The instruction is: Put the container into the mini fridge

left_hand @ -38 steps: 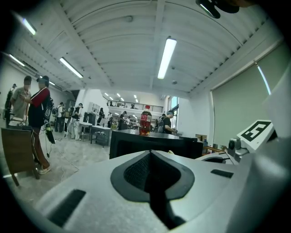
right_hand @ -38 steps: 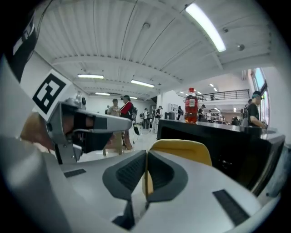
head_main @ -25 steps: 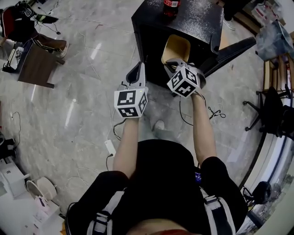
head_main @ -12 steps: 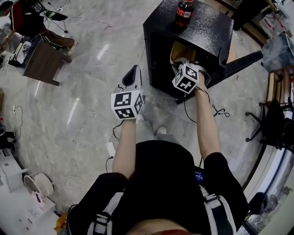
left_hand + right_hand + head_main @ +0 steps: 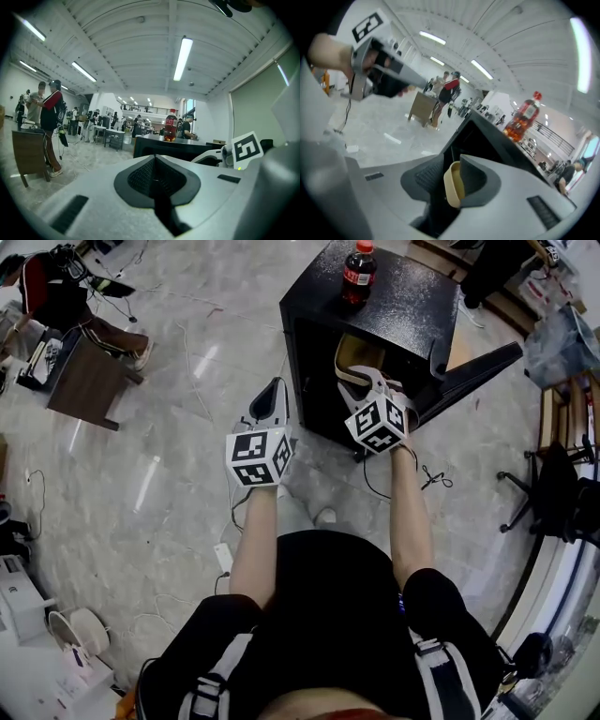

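Now: right gripper (image 5: 361, 382) clamps container (image 5: 351, 351) at fridge (image 5: 412, 292) mouth, door (image 5: 478, 354) swung wide; left gripper (image 5: 274, 390) jaws together, empty.

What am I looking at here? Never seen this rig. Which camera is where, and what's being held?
There is no robot here: a person holds a two-jaw gripper in each hand. The top-down picture comes from a camera on the person's head. The other two come from cameras riding on each gripper, looking along its jaws. The left gripper is shut and empty. The right gripper is clamped on the rim of a beige container, held at the open front of a black mini fridge whose door is swung open. A cola bottle stands on the fridge's top.
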Available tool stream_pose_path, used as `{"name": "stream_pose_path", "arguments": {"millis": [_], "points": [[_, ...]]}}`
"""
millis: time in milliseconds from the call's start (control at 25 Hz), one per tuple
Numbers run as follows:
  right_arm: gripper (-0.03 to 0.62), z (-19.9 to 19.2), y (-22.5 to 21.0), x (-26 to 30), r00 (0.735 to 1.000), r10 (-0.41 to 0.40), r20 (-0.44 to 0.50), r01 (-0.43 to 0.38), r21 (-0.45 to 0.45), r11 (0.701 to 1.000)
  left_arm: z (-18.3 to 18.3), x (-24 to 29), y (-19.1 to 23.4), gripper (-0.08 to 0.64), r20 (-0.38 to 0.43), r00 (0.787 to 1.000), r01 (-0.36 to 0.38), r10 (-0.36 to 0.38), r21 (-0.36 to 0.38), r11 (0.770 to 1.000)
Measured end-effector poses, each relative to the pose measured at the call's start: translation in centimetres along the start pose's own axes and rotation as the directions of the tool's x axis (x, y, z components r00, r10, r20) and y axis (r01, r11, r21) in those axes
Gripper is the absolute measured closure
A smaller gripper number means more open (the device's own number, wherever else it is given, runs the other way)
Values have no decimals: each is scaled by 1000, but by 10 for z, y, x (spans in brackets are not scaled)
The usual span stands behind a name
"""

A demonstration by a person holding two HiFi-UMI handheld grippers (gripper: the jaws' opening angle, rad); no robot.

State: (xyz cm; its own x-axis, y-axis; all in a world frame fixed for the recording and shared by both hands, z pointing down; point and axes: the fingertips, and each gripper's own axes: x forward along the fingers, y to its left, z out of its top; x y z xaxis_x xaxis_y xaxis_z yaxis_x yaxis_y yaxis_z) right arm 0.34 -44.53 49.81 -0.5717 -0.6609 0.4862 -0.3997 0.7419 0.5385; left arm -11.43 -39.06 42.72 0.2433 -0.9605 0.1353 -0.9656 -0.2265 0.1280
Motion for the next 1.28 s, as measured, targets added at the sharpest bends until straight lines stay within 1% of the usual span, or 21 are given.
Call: {"name": "stream_pose_path", "arguments": {"millis": [40, 80, 120, 160, 200, 240, 280, 320, 360, 400, 440, 520, 640, 800, 880, 960, 1200, 1280], "points": [[497, 13, -7, -14, 997, -36, 72, 30, 72, 997, 3, 1, -5, 549, 9, 1000, 9, -9, -2, 1000], [530, 24, -16, -29, 987, -82, 138, 60, 158, 986, 7, 2, -11, 549, 20, 1000, 20, -19, -2, 1000], [553, 32, -27, -43, 972, -136, 194, 84, 254, 964, 12, 3, -17, 549, 34, 999, 31, -31, -3, 1000], [563, 36, -39, -57, 952, -192, 237, 99, 356, 929, 17, 5, -23, 549, 50, 998, 43, -42, -2, 999], [573, 37, -50, -71, 929, -248, 275, 99, 462, 882, 23, 7, -30, 549, 65, 996, 54, -54, -1, 999], [577, 36, -61, -86, 899, -305, 314, 80, 567, 820, 28, 8, -37, 549, 79, 995, 64, -64, 2, 998], [578, 34, -70, -102, 864, -360, 351, 45, 659, 751, 33, 9, -44, 549, 90, 993, 73, -73, 7, 997], [580, 31, -77, -116, 830, -410, 379, 12, 722, 692, 36, 10, -50, 549, 97, 992, 82, -82, 12, 997], [580, 27, -81, -128, 806, -447, 388, -2, 757, 653, 39, 10, -56, 549, 103, 990, 90, -92, 18, 996], [580, 22, -84, -137, 796, -472, 377, 8, 774, 633, 42, 11, -61, 550, 109, 989, 98, -100, 23, 995], [581, 16, -86, -143, 796, -488, 357, 32, 782, 623, 45, 11, -66, 550, 115, 987, 107, -109, 29, 994], [581, 8, -89, -151, 804, -502, 319, 75, 783, 617, 51, 12, -74, 549, 124, 984, 122, -126, 39, 992], [581, 2, -85, -154, 821, -497, 280, 124, 763, 634, 54, 12, -83, 549, 129, 981, 137, -143, 49, 989], [581, -9, -83, -158, 827, -500, 257, 138, 770, 623, 51, 12, -89, 549, 117, 981, 149, -153, 40, 988], [581, -12, -85, -162, 827, -505, 246, 152, 767, 623, 52, 12, -91, 549, 118, 981, 154, -157, 39, 987], [581, -12, -88, -164, 826, -507, 248, 156, 764, 626, 55, 12, -92, 549, 122, 980, 154, -159, 47, 987], [581, -3, -87, -165, 825, -500, 265, 154, 745, 649, 60, 10, -91, 549, 126, 979, 154, -160, 55, 987], [581, -5, -90, -166, 824, -502, 263, 158, 745, 649, 61, 11, -92, 549, 127, 978, 159, -165, 58, 986]]}}
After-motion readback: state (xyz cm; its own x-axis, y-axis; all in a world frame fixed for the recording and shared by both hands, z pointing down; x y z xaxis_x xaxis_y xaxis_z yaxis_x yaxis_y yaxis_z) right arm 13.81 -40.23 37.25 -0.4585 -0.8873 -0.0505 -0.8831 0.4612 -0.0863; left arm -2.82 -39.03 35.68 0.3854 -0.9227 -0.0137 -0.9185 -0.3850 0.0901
